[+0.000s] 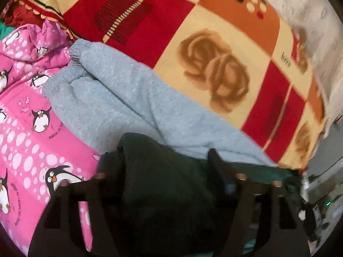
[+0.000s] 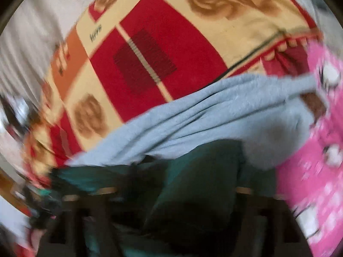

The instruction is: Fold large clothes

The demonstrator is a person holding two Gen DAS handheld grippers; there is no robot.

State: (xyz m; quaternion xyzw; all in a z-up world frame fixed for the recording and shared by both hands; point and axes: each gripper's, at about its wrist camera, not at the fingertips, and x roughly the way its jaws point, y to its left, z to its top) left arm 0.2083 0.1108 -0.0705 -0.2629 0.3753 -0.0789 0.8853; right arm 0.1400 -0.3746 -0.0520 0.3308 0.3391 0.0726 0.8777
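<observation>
My left claw (image 1: 163,167) is clamped on thick dark green cloth (image 1: 163,192); my right claw (image 2: 178,184) is blurred, so I cannot tell. One fuzzy grey trouser pair (image 1: 120,98), cuffs gathered, lies across the checked blanket (image 1: 214,64).

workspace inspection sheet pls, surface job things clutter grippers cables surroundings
surface: rose-patterned blanket, red, cream and orange squares
job's things: grey sweatpants lying on the blanket, cuffs far; dark green garment bunched near both cameras
clutter: pink penguin quilt beside the sweatpants
grippers: left gripper and right gripper have green cloth between the fingers; closure unclear
cables: nothing seen
surroundings: white textured cover past the blanket; right view blurred
</observation>
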